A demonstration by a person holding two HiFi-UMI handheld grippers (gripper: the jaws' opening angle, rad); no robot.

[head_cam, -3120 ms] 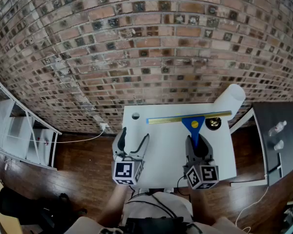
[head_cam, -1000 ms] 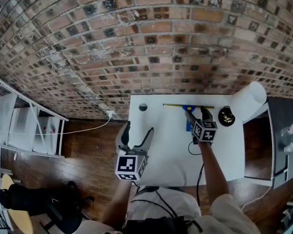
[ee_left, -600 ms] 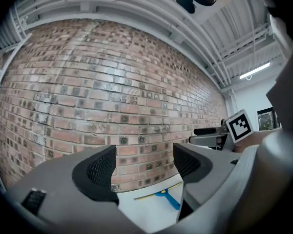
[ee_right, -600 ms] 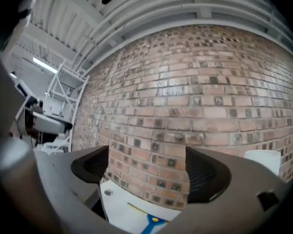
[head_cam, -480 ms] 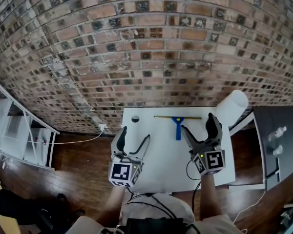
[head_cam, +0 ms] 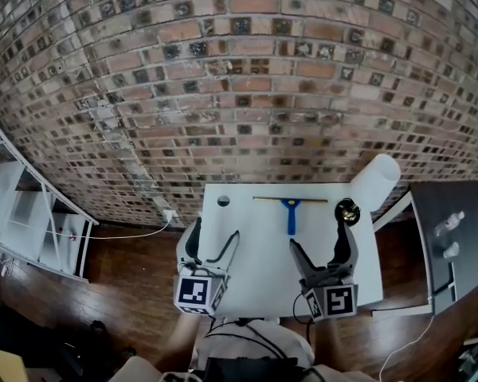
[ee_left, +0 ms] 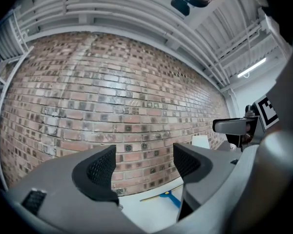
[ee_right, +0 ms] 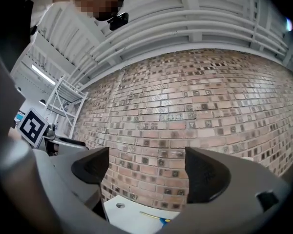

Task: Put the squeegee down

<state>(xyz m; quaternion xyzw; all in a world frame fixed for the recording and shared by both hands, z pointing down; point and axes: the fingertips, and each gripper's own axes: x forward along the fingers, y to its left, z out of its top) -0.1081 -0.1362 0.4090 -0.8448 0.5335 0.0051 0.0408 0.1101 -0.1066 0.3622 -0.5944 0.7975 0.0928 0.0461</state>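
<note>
Right gripper: held above the near right part of the table, jaws wide but closing a little; its own view shows only the brick wall between the pads. Left gripper: held above the table's near left edge, jaws apart, with wall and tabletop showing in the gap. Squeegee: flat on the table at its far side, well apart from both grippers; the blade runs along the wall edge and the blue handle points toward the person. It also shows low in both gripper views. White roll: at the table's far right corner. Floor: dark wood.
</note>
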